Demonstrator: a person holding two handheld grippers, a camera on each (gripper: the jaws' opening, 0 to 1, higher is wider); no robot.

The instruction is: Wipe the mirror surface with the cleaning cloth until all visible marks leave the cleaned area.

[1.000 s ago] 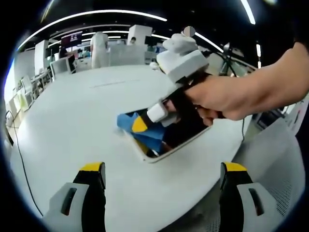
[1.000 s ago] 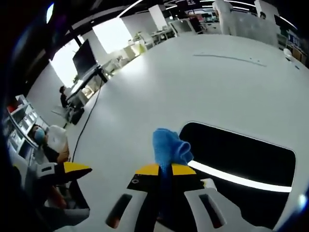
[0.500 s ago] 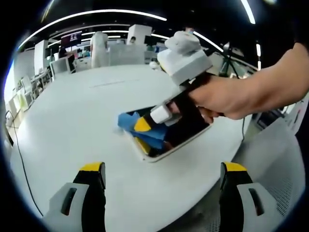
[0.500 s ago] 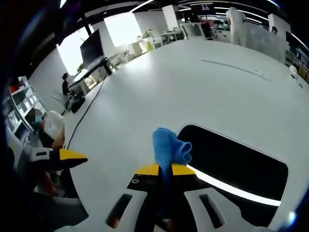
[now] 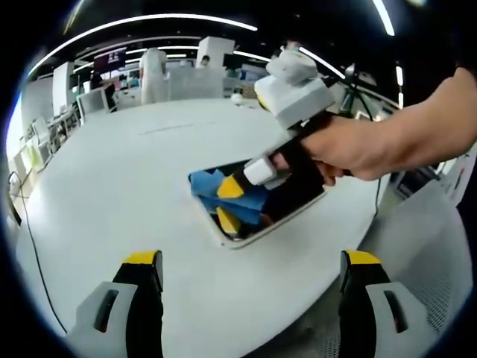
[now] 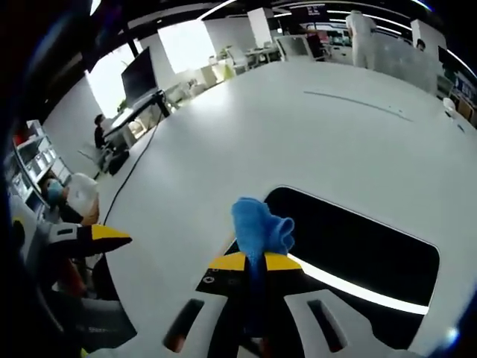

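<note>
Wiping: right gripper (image 6: 251, 262) clamps blue cleaning cloth (image 6: 260, 227) on mirror (image 6: 358, 250).
Left gripper (image 5: 251, 261): wide open, empty.
Next: probably sweep across glass.

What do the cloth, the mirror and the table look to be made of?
Cloth: soft blue fabric, likely microfibre; it bunches in matte folds. Mirror: glossy glass in a pale frame, probably; it reflects a ceiling light strip and, in the left gripper view, the cloth. Table: smooth white top, laminate or painted; faint sheen, no grain.
</note>
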